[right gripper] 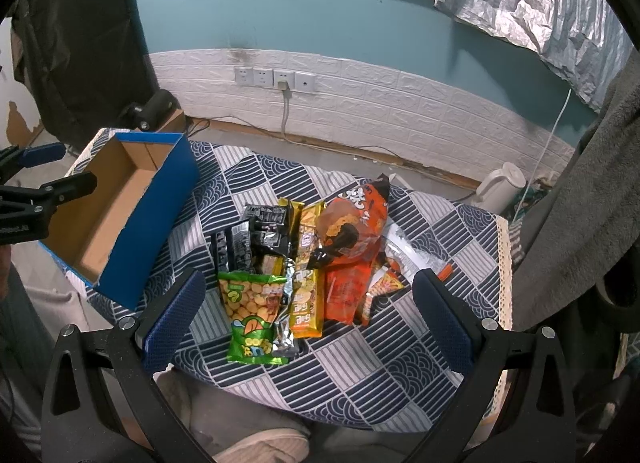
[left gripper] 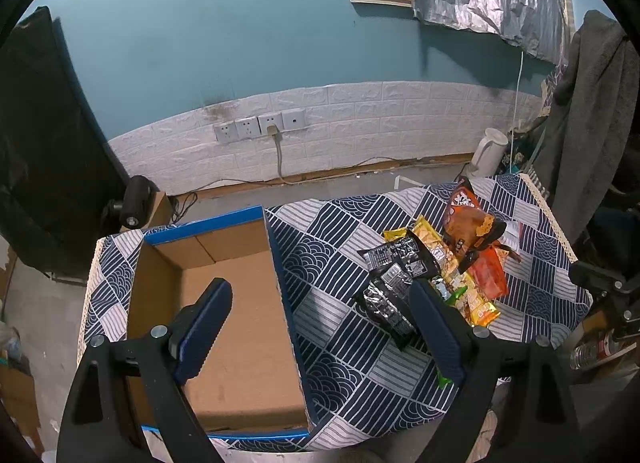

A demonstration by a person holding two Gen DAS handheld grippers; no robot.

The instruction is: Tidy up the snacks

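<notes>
Both claws empty and spread wide, nothing between the fingers. Our left claw hangs above the right wall of the cardboard box, one finger over the box interior, the other over the snack pile. Our right claw hovers over the near edge of the surface, the pile framed between its fingers without contact.

Box: blue outside, plain cardboard inside, open top, nothing in it. It sits at the left end of the surface, on the navy-and-white patterned cloth, its long side running from near edge to far edge.

Snacks are all on the cloth, right of the box and apart from it, heaped in one overlapping pile around the middle of the surface:
- green peanut bag, nearest the near edge, lying flat
- crumpled silver foil wrapper, touching the green bag's right side
- yellow bars, side by side, long axis pointing to the far edge
- black packets on the box side of the pile, overlapping each other
- large orange bag at the far side of the pile, partly on top of the bars
- flat red-orange packet right of the yellow bars
- clear plastic wrapper at the pile's right fringe

A white kettle stands on the floor beyond the far right corner of the surface.
</notes>
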